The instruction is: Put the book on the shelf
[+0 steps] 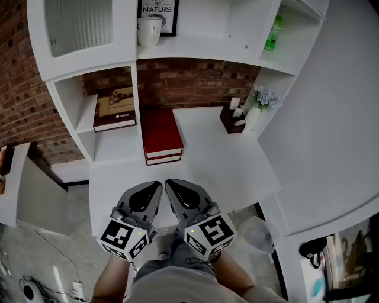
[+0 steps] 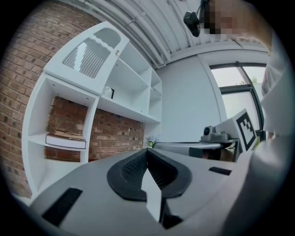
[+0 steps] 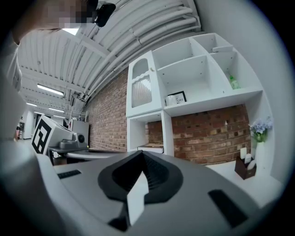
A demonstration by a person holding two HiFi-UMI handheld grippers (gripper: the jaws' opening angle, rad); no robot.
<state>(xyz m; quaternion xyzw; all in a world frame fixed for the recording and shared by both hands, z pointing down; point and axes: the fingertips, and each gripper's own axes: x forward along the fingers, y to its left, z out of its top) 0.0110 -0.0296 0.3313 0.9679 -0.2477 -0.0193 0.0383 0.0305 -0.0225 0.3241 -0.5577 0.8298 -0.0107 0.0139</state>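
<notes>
Book: a red hardcover [image 1: 161, 130] with a plain cover and pale page edges, lying flat on top of a second red book [image 1: 164, 160], middle of the frame.
Where: on the white desk [image 1: 231, 168], just right of the shelf unit [image 1: 135, 89], its far end toward the brick wall [image 1: 195, 83].
Shelf cubby: left of centre, a brown-covered book [image 1: 115, 109] lies flat inside.
Upper shelf: white mug [image 1: 148, 31] and framed print [image 1: 159, 12] at top centre; green bottle [image 1: 273, 32] at upper right.
Desk corner: dark holder [image 1: 233, 121] and flower vase [image 1: 259, 103], right of centre.
Left gripper [image 1: 157, 186]: lower centre, jaws pressed together on nothing, apart from the books.
Right gripper [image 1: 170, 184]: just beside it, jaws likewise together, empty.
</notes>
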